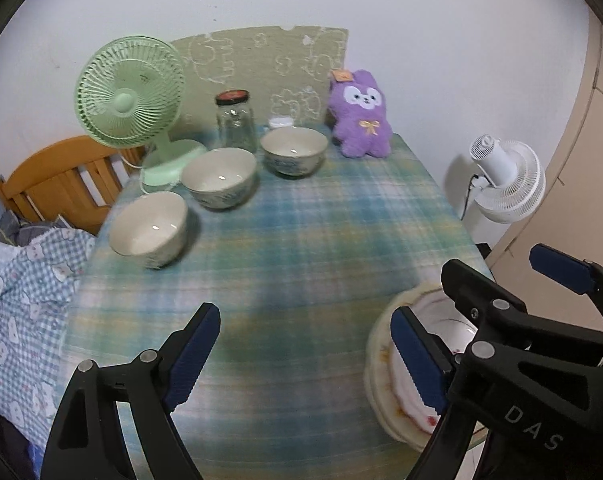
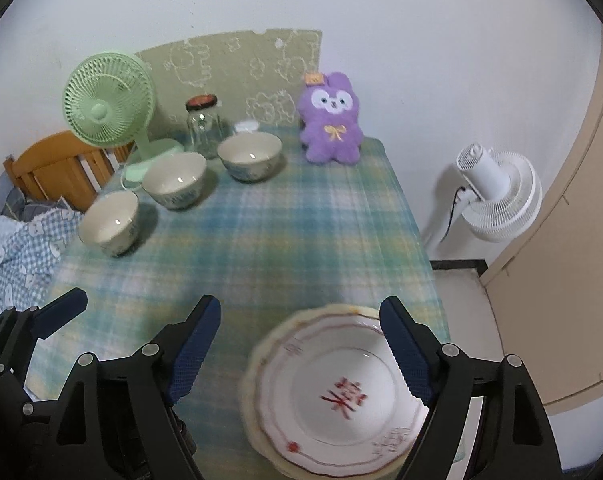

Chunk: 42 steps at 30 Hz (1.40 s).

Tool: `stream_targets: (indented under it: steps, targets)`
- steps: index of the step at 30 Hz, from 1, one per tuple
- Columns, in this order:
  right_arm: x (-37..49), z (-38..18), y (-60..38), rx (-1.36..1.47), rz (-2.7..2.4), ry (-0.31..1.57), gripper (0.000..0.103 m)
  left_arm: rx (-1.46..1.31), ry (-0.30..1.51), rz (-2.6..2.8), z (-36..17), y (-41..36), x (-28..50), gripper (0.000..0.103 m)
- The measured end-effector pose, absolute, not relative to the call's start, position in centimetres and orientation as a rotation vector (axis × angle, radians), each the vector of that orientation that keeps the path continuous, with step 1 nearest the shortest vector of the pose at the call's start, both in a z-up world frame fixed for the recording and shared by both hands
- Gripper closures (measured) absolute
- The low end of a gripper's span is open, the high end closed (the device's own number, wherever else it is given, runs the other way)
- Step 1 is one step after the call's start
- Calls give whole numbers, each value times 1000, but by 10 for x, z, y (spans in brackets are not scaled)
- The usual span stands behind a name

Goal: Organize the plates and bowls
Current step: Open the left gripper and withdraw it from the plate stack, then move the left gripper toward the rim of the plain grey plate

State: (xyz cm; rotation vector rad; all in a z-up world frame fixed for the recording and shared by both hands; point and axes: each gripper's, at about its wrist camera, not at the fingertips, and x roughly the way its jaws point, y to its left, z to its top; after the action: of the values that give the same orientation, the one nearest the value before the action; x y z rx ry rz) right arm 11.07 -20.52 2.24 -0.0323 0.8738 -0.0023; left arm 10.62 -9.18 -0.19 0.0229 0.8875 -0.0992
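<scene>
Left gripper [image 1: 305, 356]: its jaws were spread wide with nothing between them, only tablecloth below.
Right gripper [image 2: 301, 352]: its jaws were spread wide too, and they pinched nothing. The plates showed in the gap, lower down on the table.
Plates [image 2: 333, 396]: they sat stacked at the near right part of the table, the white plate with the red mark on top of a cream one.
Bowls: three stood apart in a slanted row at the far left. There was the near bowl [image 1: 149, 229], the middle bowl [image 1: 219, 178] and the far bowl [image 1: 294, 151].
Way to go: the bowls were up ahead and to the left of both grippers, well apart from them. The row ran from near-left to far-right.
Nearer hand: I think the left gripper was closer to the near bowl. The right gripper was over the plates.
Pose: both grippers pointed forward and down at the table [image 1: 341, 220], side by side.
Things to miss: the green fan [image 1: 129, 96] and the glass jar [image 1: 236, 122] stood just behind the bowls, and the purple toy [image 1: 360, 114] sat near the far bowl.
</scene>
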Motion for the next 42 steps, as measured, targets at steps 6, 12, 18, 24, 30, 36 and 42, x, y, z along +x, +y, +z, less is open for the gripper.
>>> stream_targets:
  steps: [6,12,18,24,30,36,42]
  targets:
    - [123,34,-168,0,7,859,19,45,858,-88,13,-53,117,14]
    - [135,43,-135,-2,0,828,19,41,836,-75,19,-22,129,14]
    - [152,38,-102,5,16,827,19,32,839,-48,13,9,145,15]
    - [170,28,-71,6,17,827,19,27,825,-33,2,41,161,16]
    - [191,12,-42,15,8,844,19,48,844,-10,-11,68,184,16]
    - [216,-6,-22,20,9,874,19,50,868,-6,-28,89,206,17]
    - [236,-20,-5,31,19,872,22,34,877,-37,-41,103,224,33]
